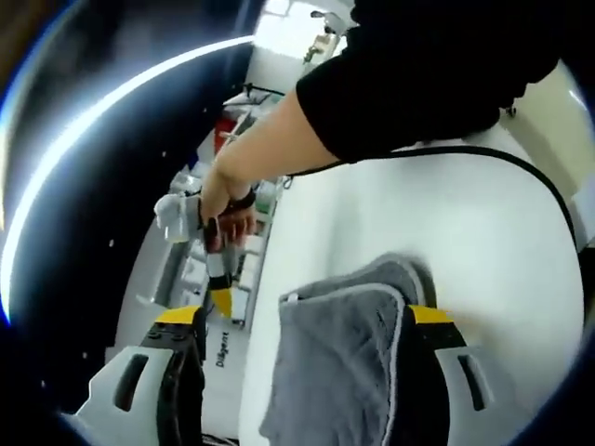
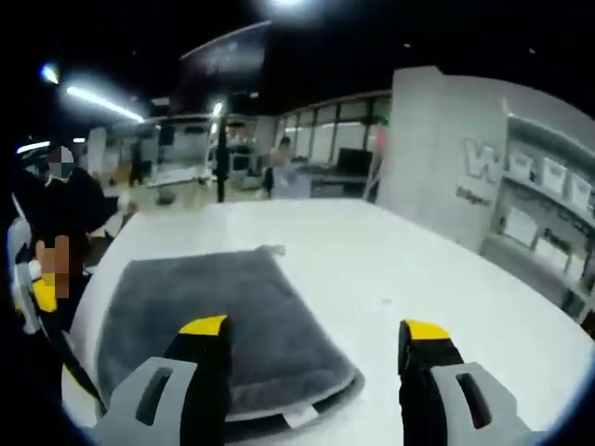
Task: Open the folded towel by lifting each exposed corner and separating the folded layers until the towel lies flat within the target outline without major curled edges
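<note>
White label tab (image 2: 299, 415) on grey towel (image 2: 214, 325)

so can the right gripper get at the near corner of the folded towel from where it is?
Probably yes. The right gripper is open, with the grey towel folded on the white table just ahead; its tagged near corner lies between the jaws, nothing covering it.

Folded towel (image 2: 218, 321) lies on the table (image 2: 418, 269), at its near left part in the right gripper view, near edge between that gripper's jaws, closer to the left jaw. Table runs on far and right of it. In the left gripper view the towel (image 1: 339, 367) sits between the jaws; a hand (image 1: 223, 200) is far left, off the table edge (image 1: 265, 307).
</note>
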{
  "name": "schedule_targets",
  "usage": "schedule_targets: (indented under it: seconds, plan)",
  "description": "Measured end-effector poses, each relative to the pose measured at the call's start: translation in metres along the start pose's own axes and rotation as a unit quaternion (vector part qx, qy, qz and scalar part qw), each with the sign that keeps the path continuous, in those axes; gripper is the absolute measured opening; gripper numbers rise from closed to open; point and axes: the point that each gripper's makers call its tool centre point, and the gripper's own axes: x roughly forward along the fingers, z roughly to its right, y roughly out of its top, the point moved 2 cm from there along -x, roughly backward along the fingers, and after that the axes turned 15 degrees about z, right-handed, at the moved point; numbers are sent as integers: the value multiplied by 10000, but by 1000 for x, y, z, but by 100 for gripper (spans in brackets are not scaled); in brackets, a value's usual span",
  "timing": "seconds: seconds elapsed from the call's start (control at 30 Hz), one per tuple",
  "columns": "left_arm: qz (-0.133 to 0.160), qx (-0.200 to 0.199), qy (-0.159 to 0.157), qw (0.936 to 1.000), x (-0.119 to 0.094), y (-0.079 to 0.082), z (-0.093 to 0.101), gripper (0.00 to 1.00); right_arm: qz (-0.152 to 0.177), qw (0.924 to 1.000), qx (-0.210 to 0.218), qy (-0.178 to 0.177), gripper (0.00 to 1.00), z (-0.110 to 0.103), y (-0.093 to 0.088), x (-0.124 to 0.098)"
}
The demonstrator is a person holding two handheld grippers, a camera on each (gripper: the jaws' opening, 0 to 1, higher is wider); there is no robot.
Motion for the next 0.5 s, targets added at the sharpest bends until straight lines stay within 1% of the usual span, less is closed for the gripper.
schedule_targets:
  seconds: [0.03,0.07,0.13,0.17,0.2,0.23,0.3,0.33,0.37,0.4,0.43,0.47,0.5]
  plan:
    - [10,7,13,10000,1,1,0,87,-5,10000,-3,9,71,-1,0,0]
    - [40,71,15,10000,2,3,2,86,-12,10000,-2,30,70,-2,-1,2]
    - [68,133,11,9999,4,5,3,80,-44,10000,27,43,69,-1,-5,5]
    - [117,198,60,9997,4,7,2,77,-66,10000,60,43,68,1,-9,6]
    - [131,259,82,9995,4,8,1,73,-90,9998,150,31,67,3,-13,7]
    - [134,266,78,9995,4,8,1,70,-161,9993,329,-22,66,4,-18,7]
    - [126,217,32,9997,3,8,2,61,-206,9988,441,-48,59,9,-25,9]
    - [108,183,0,9998,3,7,3,60,-246,9981,570,-1,53,7,-29,9]
    - [86,162,-14,9998,4,5,3,60,-332,9965,761,49,43,3,-33,8]
    - [65,156,-38,9999,4,4,4,58,-510,9928,1078,130,37,-2,-40,8]
    - [41,138,-68,9999,4,3,6,56,-565,9915,1161,164,33,-4,-43,9]
    - [34,116,-88,9999,4,3,7,52,-611,9908,1200,159,33,-4,-46,8]
    - [36,92,-125,9999,4,3,9,48,-756,9877,1364,57,33,-5,-55,7]
